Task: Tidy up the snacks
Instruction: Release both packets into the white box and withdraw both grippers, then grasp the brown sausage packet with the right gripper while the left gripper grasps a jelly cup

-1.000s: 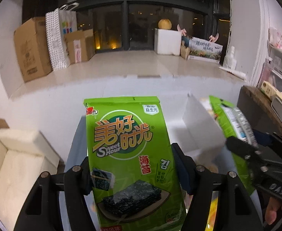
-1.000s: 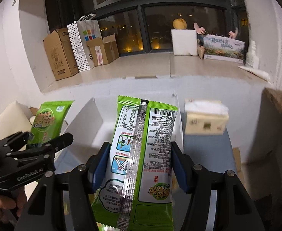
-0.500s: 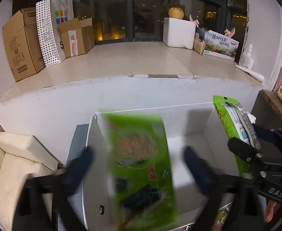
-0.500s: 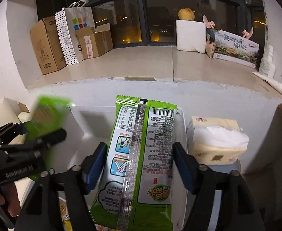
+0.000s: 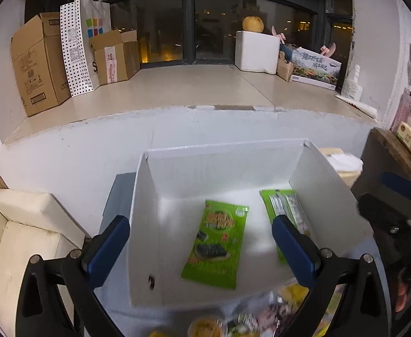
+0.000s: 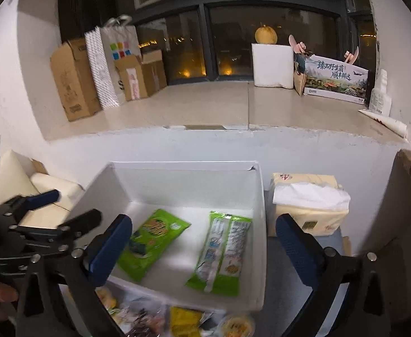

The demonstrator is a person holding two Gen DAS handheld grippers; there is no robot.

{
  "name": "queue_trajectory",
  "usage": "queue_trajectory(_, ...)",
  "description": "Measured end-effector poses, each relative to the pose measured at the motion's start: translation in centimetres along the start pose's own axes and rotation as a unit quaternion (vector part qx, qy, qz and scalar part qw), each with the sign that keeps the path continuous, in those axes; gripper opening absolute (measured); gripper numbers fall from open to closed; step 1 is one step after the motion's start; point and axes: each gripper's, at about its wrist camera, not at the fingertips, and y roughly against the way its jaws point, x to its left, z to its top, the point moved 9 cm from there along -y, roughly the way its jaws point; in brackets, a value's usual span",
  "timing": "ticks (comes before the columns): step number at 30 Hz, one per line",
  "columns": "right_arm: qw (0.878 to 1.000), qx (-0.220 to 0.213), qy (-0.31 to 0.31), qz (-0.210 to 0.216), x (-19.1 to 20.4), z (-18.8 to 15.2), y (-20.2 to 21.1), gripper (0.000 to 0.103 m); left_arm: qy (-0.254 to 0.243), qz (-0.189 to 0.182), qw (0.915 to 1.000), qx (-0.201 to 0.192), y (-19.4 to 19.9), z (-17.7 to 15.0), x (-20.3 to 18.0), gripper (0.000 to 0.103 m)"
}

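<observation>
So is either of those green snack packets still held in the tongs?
No, both green packets lie loose on the floor of the white box, and nothing sits between the wide-open tongs.

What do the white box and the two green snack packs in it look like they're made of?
White box: probably thin matte card or foam board, judging by its flat, sharply creased walls. Face-up green pack: glossy printed plastic film, with soft edges. Back-up green pack: the same film, with a shiny, seemingly foil-lined centre seam.

Looks like a lived-in home: dark night window at twelve o'clock, cardboard boxes (image 5: pixel 38 64) at ten on the sill, cream sofa cushion (image 5: pixel 22 224) at eight, tissue pack (image 6: pixel 308 205) at three.
</observation>
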Motion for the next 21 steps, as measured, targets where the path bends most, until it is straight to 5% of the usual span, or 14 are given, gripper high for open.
queue_trajectory(5, 0.998, -0.007, -0.009, 0.058, 1.4, -3.8, 4.3, 0.103, -0.019, -0.013, 0.9995, -0.022, 4.1, -3.3, -0.5, 0.103)
queue_trajectory(12, 0.999, 0.010, -0.008, 0.043, 2.5, -10.9, 6.8, 0.103, 0.011, -0.035, 0.9986, -0.037, 9.7, -9.2, 0.0, 0.103)
queue_trajectory(21, 0.994, 0.069, 0.076, 0.027, 6.8, -15.9, 2.5, 0.103, 0.022, -0.025, 0.9990, -0.029, 13.8, -15.4, 1.3, 0.103)
